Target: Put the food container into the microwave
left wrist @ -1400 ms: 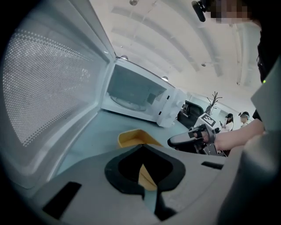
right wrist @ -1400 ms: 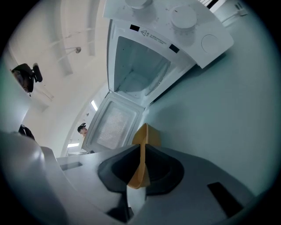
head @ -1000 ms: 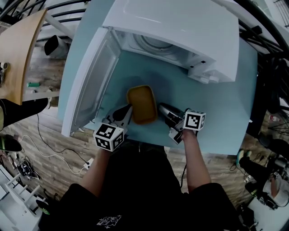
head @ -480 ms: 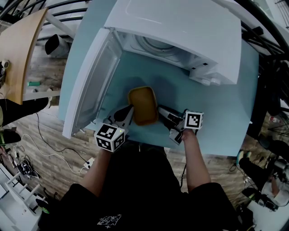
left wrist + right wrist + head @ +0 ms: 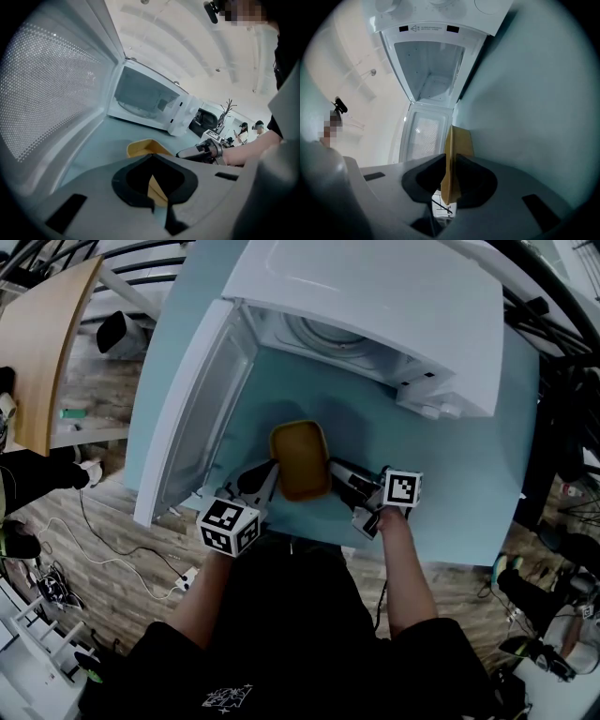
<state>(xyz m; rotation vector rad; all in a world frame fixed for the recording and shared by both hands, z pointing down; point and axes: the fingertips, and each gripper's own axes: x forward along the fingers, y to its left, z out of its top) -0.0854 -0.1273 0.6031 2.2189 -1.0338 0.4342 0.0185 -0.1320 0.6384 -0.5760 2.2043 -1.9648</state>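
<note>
Evidently the step in hand is the grasp before the lift. The yellow food container (image 5: 300, 457) sits on the teal table (image 5: 450, 474) just in front of the microwave (image 5: 375, 306). The microwave's door (image 5: 192, 413) is swung wide to the left, so the white chamber stands open. The left tongs (image 5: 266, 478) come at the container's near left corner and the right tongs (image 5: 343, 474) at its near right side, one on each flank. In the right gripper view the thin yellow rim stands on edge between the two pads, which have just been closing and now pinch it from both sides. In the left gripper view a strip of the same rim runs down into the narrow gap between that pair's pads, which look clamped on it too. The container appears to rest on the table, not yet raised, though from above I cannot rule out a slight lift. As I judge it, the task is barely begun, with nothing inside the chamber. The next move calls for raising both hands together and keeping the container level so the thin rim slips out of neither grip. It then needs carrying forward over the sill, clear of the door on the left, and lowering onto the chamber floor before either pair lets go.
</note>
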